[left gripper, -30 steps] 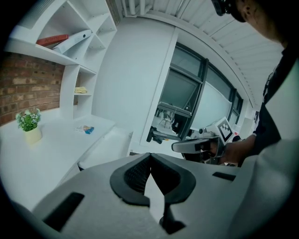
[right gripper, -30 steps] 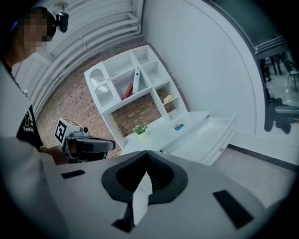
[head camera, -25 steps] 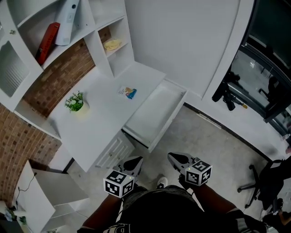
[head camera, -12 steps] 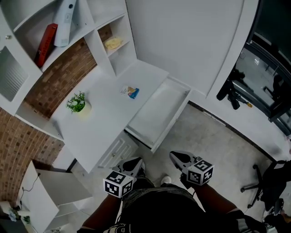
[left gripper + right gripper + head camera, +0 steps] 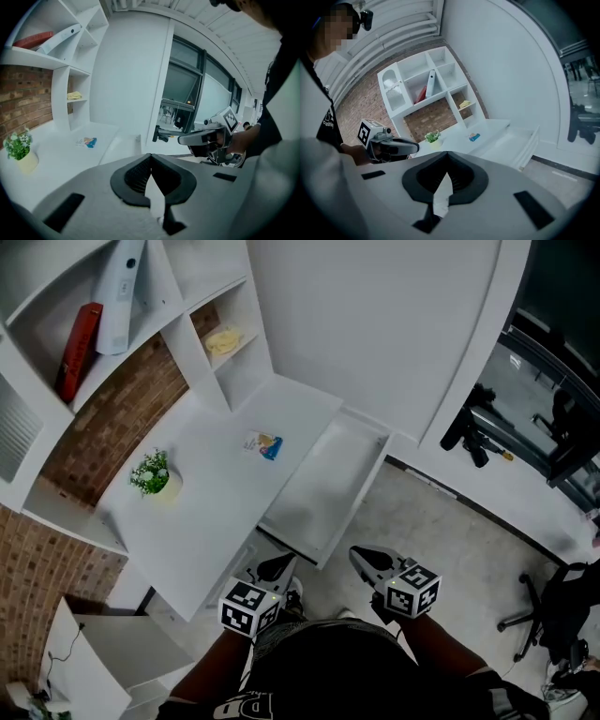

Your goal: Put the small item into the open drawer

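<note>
The small item, a flat packet with blue and orange print, lies on the white desk, just left of the open drawer. The drawer is pulled out and looks empty. My left gripper and right gripper are held low by my body, well short of the desk, both shut with nothing in them. The left gripper view shows the packet far ahead beyond the shut left gripper. In the right gripper view, the packet and drawer lie far beyond the shut right gripper.
A small potted plant stands on the desk's left part. Wall shelves above hold a red book, a white binder and a yellow object. An office chair base stands on the floor at right.
The head view has shifted a little, so the desk and drawer now sit nearer to my grippers. Both grippers stay shut and low; the packet has not moved.
</note>
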Tool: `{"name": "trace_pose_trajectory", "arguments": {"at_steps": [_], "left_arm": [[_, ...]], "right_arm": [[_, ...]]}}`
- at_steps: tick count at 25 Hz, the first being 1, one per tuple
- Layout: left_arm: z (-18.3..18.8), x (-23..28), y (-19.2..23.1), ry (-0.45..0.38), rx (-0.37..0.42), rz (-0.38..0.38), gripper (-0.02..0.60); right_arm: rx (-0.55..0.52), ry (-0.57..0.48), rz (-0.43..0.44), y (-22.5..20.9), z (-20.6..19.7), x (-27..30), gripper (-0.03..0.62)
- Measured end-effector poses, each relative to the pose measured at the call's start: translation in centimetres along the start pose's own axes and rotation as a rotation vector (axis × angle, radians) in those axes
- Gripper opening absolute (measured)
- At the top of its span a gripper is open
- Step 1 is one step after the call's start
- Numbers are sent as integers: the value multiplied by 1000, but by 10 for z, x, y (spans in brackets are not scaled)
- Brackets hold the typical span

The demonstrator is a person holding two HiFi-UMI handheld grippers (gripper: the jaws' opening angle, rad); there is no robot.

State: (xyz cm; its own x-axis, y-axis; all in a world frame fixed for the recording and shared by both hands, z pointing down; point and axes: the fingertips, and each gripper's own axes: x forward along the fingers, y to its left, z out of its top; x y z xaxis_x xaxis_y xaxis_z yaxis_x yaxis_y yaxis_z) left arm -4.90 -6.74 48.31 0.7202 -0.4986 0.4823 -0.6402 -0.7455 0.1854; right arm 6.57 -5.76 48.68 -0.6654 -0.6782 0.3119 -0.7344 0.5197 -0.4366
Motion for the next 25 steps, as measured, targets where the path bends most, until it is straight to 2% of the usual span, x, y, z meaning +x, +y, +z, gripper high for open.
{"name": "trace_pose_trajectory", "arguments": {"at_steps": [4,17,25], "left_arm": [[11,7,33,-2,40,-9,15],[47,28,152,-52,60,-55,17],[53,38,219,-4,169,-89,17]], "right_arm": [[-1,-4,-31,-7,13,22,5],[-12,25,-114,-22,46,111,5],[-9,12,-185,-25,63,155,5]]}}
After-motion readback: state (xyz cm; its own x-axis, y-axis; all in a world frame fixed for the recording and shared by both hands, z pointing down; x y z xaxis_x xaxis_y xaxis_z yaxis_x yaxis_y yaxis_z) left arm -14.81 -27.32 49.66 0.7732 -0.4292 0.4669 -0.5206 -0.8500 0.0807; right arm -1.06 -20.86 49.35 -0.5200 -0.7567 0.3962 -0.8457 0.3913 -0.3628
